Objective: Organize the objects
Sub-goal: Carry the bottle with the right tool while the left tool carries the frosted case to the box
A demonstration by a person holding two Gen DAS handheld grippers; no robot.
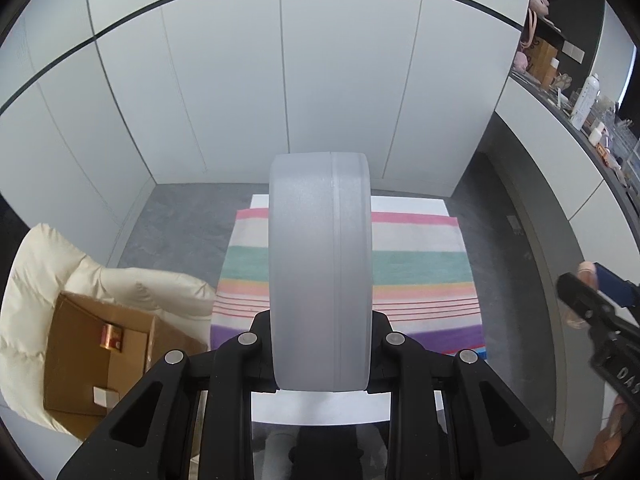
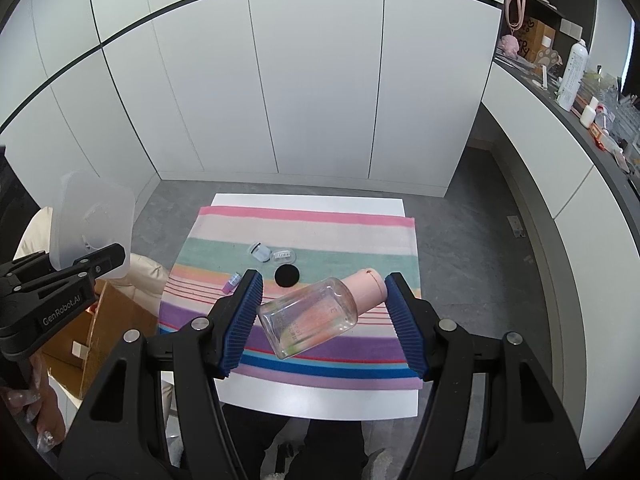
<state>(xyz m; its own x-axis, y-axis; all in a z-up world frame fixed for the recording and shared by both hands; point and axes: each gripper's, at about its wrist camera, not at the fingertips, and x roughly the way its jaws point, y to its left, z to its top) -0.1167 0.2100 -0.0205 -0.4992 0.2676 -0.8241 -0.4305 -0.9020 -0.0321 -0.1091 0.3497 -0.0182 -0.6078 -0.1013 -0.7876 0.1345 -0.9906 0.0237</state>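
Surface: small white table point(image 2: 308, 404) on grey floor, striped cloth point(image 2: 340, 224) covering most of the top. White cabinet doors point(image 2: 320, 80) fill the back of both frames; dark shelf point(image 2: 560, 112) at upper right, cluttered with bottles and boxes. Lower left of both frames: open cardboard box point(image 1: 92, 364) against a cream padded cushion point(image 1: 44, 264).

Left gripper point(image 1: 320, 350) — fully closed on a frosted plastic container point(image 1: 320, 272), held edge-on and upright between the jaws, dead centre of the left wrist view. It blocks the middle of the cloth there, so nothing on the cloth can be read from that view.

Right gripper point(image 2: 324, 316) — jaws part open, blue ribbed pads point(image 2: 240, 320) clamped end to end on a clear bottle with pink cap point(image 2: 320, 312), tilted, cap toward the right pad, held up off the cloth.

Only the right wrist view shows the loose items on the cloth, mid-frame: a black round disc point(image 2: 287, 275), two small clear containers point(image 2: 272, 255) just behind it, and a small purple item point(image 2: 231, 283) touching the left pad's edge in the picture; actual contact can't be told. It also shows the frosted container from its broad face, at left edge.

Only the left wrist view shows a red-and-copper can point(image 1: 111, 337) inside the box.
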